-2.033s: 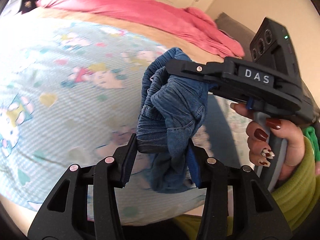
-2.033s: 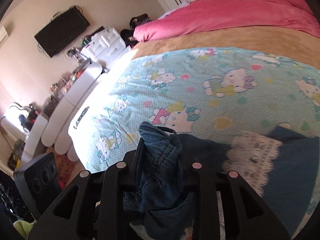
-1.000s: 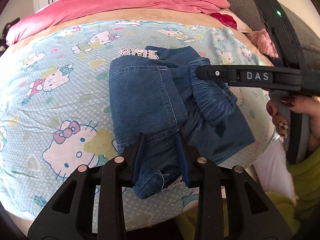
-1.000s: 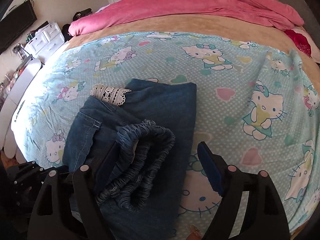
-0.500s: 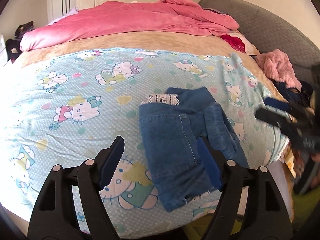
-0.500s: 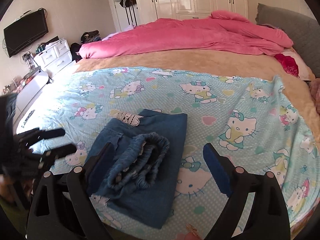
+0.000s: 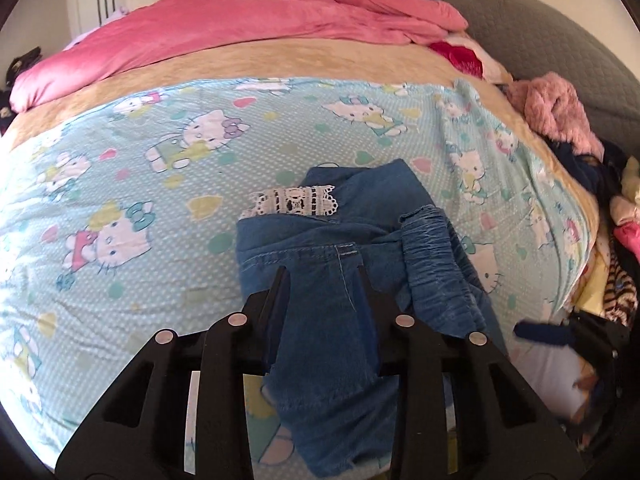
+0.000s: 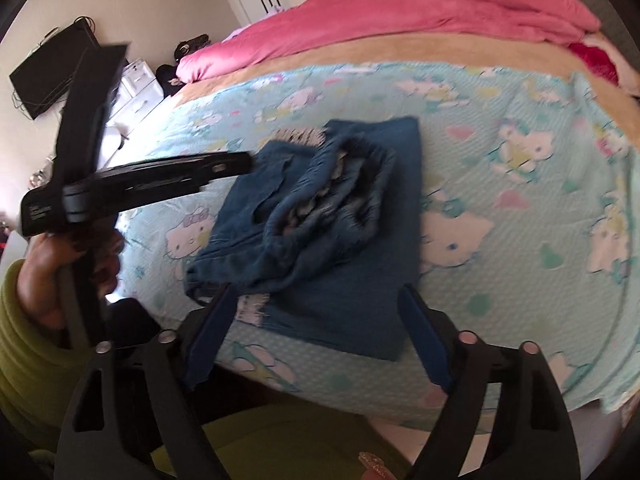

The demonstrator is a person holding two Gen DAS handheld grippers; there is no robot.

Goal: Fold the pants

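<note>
Blue denim pants [image 7: 304, 240] lie folded near the front edge of the bed, a white lace trim [image 7: 292, 202] at their far side and the gathered elastic waistband [image 7: 436, 264] bunched on top. My left gripper [image 7: 322, 276] is closing, and its pads press a denim layer at the near left part. The right wrist view shows that left gripper [image 8: 240, 165] from the side, reaching onto the pants [image 8: 360, 280]. My right gripper [image 8: 316, 296] stands wide at the pants' near edge, jaws narrowing, pads off the cloth.
The pants rest on a light blue cartoon-cat sheet [image 7: 120, 200]. A pink duvet [image 7: 240, 28] lies at the far side, with a pile of clothes [image 7: 560, 112] and a grey headboard [image 7: 520, 12] on the right. A TV [image 8: 52, 68] and white drawers [image 8: 136, 84] stand to the left.
Half a second ago my left gripper hung open above the pants; now it is down and closed on the denim. The right gripper has shifted sideways and sits closer to the pants' near edge.
</note>
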